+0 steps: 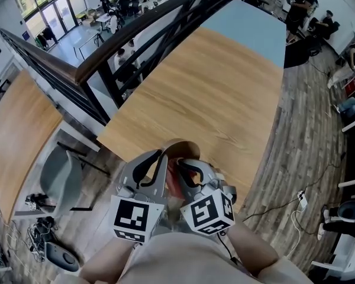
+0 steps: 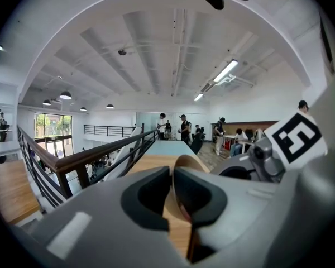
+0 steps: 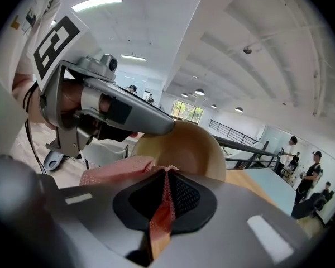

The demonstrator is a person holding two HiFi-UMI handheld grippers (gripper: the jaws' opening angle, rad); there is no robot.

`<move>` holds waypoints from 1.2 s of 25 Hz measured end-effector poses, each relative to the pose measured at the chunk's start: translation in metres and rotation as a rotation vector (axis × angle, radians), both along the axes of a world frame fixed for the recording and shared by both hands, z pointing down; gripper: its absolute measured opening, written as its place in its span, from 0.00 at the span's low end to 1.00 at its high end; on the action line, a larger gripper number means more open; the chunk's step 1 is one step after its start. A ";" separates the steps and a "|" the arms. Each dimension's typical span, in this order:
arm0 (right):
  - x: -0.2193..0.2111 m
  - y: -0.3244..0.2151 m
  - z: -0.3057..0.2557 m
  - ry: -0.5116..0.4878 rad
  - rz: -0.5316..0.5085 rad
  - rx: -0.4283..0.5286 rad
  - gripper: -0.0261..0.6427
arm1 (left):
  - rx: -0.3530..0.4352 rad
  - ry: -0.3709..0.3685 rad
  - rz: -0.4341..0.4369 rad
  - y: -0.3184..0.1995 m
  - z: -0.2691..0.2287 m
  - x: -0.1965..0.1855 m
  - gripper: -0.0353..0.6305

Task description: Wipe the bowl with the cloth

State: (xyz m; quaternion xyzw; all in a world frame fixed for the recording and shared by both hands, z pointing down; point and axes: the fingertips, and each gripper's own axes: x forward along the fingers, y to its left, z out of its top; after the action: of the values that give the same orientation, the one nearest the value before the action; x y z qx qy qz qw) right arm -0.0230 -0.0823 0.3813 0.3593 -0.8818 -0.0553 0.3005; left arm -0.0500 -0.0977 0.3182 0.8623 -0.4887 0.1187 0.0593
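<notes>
**We are at the wiping step, bowl in one gripper and cloth in the other.**
The fingers of our left gripper (image 1: 156, 158) stand narrow and clamp the wall of the bowl (image 2: 190, 162). The fingers of our right gripper (image 3: 167, 175) pinch the pink cloth (image 3: 117, 169), and its free part lies just left of the fingertips, before the bowl's inside. Next, we judge, the cloth must rub around the inside under a firm left grip. The grippers cover most of the bowl in the head view, so we cannot tell if cloth and bowl touch.

Table (image 1: 207, 99): 1, light wood-grain top, pale blue-grey panel (image 1: 251, 28) at far end; stands on grey plank floor (image 1: 299, 152).
</notes>
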 end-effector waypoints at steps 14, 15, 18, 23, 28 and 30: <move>-0.025 -0.014 -0.023 0.072 -0.034 0.169 0.06 | -0.069 -0.021 0.044 0.005 0.016 0.000 0.08; -0.020 -0.017 -0.025 0.074 -0.011 0.181 0.06 | -0.072 -0.025 0.045 0.006 0.017 0.000 0.08; -0.006 -0.026 -0.030 0.065 0.034 0.175 0.06 | -0.079 -0.012 0.028 0.005 0.018 -0.006 0.08; 0.011 -0.029 -0.027 0.047 0.077 0.120 0.06 | -0.071 -0.011 0.007 0.005 0.013 -0.014 0.08; 0.010 -0.024 -0.011 0.077 0.070 0.073 0.06 | -0.051 0.022 -0.010 0.003 0.009 -0.022 0.09; 0.009 -0.021 -0.006 0.081 0.060 0.055 0.06 | -0.055 0.032 -0.017 0.002 0.009 -0.024 0.09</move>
State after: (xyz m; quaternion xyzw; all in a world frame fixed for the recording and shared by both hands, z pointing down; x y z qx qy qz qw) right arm -0.0135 -0.1035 0.3755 0.3913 -0.8557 -0.0851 0.3277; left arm -0.0743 -0.0955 0.3276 0.8579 -0.4916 0.1177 0.0919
